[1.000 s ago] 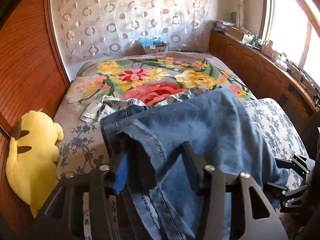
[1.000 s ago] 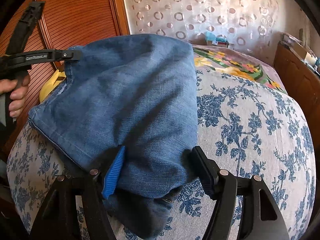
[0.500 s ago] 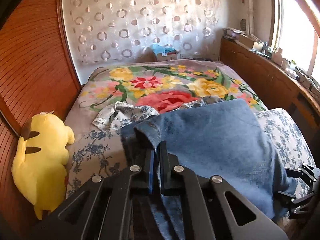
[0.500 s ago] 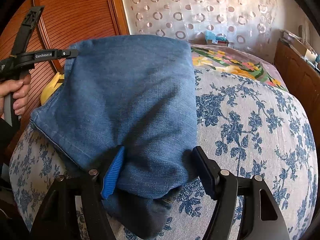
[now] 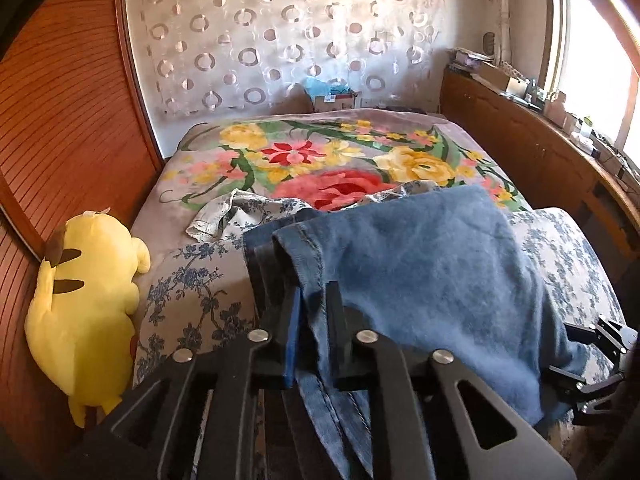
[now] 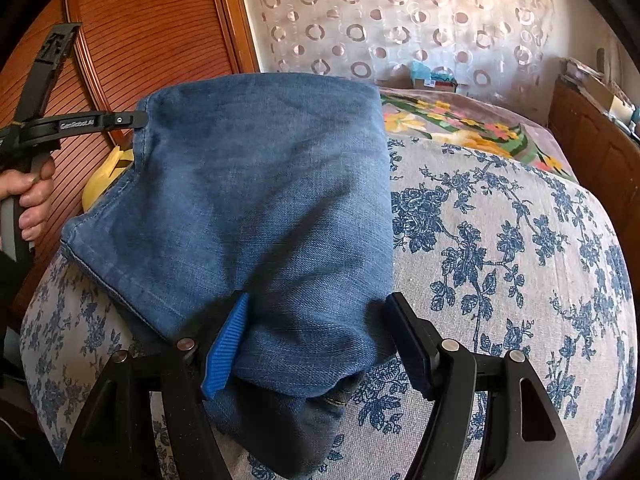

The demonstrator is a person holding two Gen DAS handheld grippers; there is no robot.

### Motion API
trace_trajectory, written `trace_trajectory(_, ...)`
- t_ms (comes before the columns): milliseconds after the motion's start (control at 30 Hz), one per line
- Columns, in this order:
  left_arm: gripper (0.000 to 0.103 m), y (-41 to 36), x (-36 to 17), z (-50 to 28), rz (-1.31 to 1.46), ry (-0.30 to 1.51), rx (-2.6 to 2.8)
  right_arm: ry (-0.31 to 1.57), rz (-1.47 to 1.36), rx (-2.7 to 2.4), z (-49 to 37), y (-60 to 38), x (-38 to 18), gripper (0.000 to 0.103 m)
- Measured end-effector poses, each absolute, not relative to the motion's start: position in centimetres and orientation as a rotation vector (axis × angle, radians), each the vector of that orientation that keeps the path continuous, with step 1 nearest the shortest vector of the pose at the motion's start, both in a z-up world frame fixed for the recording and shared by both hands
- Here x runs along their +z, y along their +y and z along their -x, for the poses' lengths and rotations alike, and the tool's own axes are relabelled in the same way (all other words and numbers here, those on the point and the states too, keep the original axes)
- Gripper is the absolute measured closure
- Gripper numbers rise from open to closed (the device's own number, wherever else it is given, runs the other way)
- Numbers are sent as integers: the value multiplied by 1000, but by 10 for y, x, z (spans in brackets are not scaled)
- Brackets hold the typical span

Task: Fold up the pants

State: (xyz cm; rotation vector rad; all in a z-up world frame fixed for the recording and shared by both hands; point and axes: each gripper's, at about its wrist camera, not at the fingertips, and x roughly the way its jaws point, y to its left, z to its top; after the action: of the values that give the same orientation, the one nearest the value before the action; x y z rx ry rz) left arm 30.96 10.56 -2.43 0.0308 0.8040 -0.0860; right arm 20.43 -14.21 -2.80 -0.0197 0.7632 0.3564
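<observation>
Left tool (image 5: 312,320): jaws wide 1 s ago, now narrow and opening, jeans (image 5: 420,272) hem between them. Right tool (image 6: 320,340) unchanged, wide astride the fold. Jeans lie on bed (image 6: 500,240); yellow plush toy (image 5: 84,304) beside wooden wall.

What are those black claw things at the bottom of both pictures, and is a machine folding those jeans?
No machine: a person holds a two-finger gripper in each hand, and a camera on each looks forward along its fingers. The left gripper stands narrow around a hem edge of the blue jeans, and its jaws are opening just now. The right gripper stands wide astride the jeans' nearer folded end without squeezing it. In the right view you also see the person's hand gripping the other tool's handle. The jeans lie on a blue-flowered sheet on a bed, with a bright flower blanket behind and a yellow plush toy beside it.
</observation>
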Motion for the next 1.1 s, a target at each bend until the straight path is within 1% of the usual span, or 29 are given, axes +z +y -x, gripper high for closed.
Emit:
trace_trajectory(33, 79, 104, -23, -306, -28, 804, -86, 760, 11, 357, -203, -144, -26, 32)
trace_trajectory(67, 67, 103, -22, -304, -30, 804, -86, 757, -2, 359, -203, -145, -24, 32)
trace_trajectory(133, 52, 100, -18, -294, -13, 789, -109, 749, -27, 364, -203, -150, -18, 32)
trace_trajectory(167, 48, 98, -17, -289, -4, 787, -123, 743, -32, 360, -204, -152, -15, 32)
trace_trajectory(267, 47, 87, -18, -275, -5, 789, -150, 717, -45, 332, -204, -158, -9, 32)
trace_trajectory(333, 47, 80, -23, -266, -4, 797, -167, 737, -66, 328, -208, -160, -11, 32)
trace_trajectory(567, 47, 50, -67, -249, -18, 910, -241, 769, -77, 296, -210, -162, -17, 32)
trace_trajectory(733, 47, 44, -78, -244, -62, 898, -223, 822, -117, 305, -213, -163, -20, 33)
trace_trajectory(800, 47, 44, -80, -246, -68, 898, -225, 837, -147, 326, -217, -164, -21, 39)
trace_trajectory(867, 47, 46, -81, -246, -59, 894, -234, 851, -167, 370, -222, -163, -19, 61)
trace_trajectory(900, 47, 47, -81, -245, -55, 893, -239, 852, -171, 381, -225, -163, -17, 68)
trace_trajectory(933, 47, 48, -81, -245, -50, 891, -248, 851, -166, 398, -225, -160, -15, 80)
trace_trajectory(967, 47, 51, -82, -242, -45, 889, -252, 840, -140, 387, -225, -156, -10, 83)
trace_trajectory(1000, 47, 52, -81, -241, -37, 888, -257, 823, -116, 372, -225, -154, -5, 88)
trace_trajectory(1033, 47, 53, -80, -241, -29, 891, -261, 803, -100, 363, -223, -151, 1, 90)
trace_trajectory(1100, 47, 60, -76, -239, -1, 896, -269, 756, -83, 353, -221, -145, 15, 92)
